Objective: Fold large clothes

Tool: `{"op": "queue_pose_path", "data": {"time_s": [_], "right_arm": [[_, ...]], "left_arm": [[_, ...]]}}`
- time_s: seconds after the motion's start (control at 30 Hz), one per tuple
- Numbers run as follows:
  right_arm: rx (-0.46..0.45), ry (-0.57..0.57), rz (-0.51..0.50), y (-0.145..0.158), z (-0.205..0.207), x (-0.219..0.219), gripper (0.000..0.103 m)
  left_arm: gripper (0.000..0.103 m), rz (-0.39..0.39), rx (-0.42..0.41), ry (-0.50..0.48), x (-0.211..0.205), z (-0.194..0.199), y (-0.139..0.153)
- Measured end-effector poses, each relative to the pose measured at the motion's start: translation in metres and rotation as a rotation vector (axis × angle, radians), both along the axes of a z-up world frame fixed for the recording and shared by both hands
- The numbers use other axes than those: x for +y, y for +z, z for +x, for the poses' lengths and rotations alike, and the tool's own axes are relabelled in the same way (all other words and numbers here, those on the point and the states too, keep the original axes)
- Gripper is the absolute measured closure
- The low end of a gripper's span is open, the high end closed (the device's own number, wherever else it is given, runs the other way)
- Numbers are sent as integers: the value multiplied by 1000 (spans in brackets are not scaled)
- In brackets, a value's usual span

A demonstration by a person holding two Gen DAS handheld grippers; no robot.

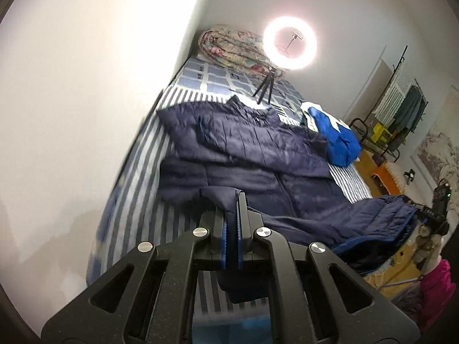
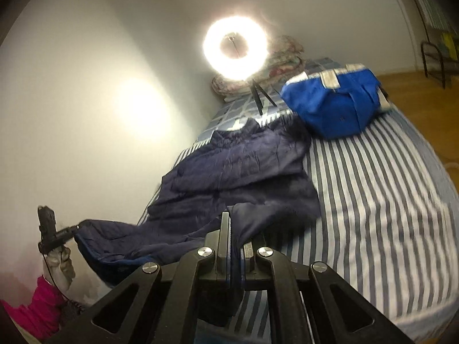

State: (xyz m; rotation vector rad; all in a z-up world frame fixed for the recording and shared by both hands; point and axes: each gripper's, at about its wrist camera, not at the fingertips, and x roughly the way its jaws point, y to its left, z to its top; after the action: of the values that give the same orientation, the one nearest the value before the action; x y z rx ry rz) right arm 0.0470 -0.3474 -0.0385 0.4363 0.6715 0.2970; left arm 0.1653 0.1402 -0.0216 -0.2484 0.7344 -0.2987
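A navy quilted jacket (image 1: 258,149) lies spread on the striped bed (image 1: 137,189), collar toward the far end. My left gripper (image 1: 231,209) is shut on the jacket's bottom hem and lifts it a little. My right gripper (image 2: 235,223) is shut on the other bottom corner of the same jacket (image 2: 235,169). In the left wrist view the right gripper (image 1: 430,212) holds the hem at the right bed edge. In the right wrist view the left gripper (image 2: 66,232) holds the hem at the far left.
A folded bright blue garment (image 1: 335,137) (image 2: 335,103) lies on the bed to the right of the jacket. A ring light on a tripod (image 1: 289,43) stands beyond the collar, before a rolled floral quilt (image 1: 229,48). A white wall runs along the left. Wooden floor and a clothes rack (image 1: 401,109) are on the right.
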Motion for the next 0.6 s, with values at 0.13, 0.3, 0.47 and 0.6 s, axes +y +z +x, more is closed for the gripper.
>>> {"op": "queue_pose_path", "data": {"time_s": [0.13, 0.3, 0.47, 0.6], "right_arm": [[0, -6, -60, 12, 54, 3, 102], [69, -32, -113, -1, 132, 1, 102], [160, -45, -174, -37, 200, 5, 102], [230, -57, -207, -68, 235, 3, 102]], "left_arm": [[101, 14, 4, 12, -9, 60, 2], [101, 25, 63, 38, -15, 143, -20], [101, 64, 150, 65, -27, 222, -67], [100, 67, 221, 88, -28, 265, -105]]}}
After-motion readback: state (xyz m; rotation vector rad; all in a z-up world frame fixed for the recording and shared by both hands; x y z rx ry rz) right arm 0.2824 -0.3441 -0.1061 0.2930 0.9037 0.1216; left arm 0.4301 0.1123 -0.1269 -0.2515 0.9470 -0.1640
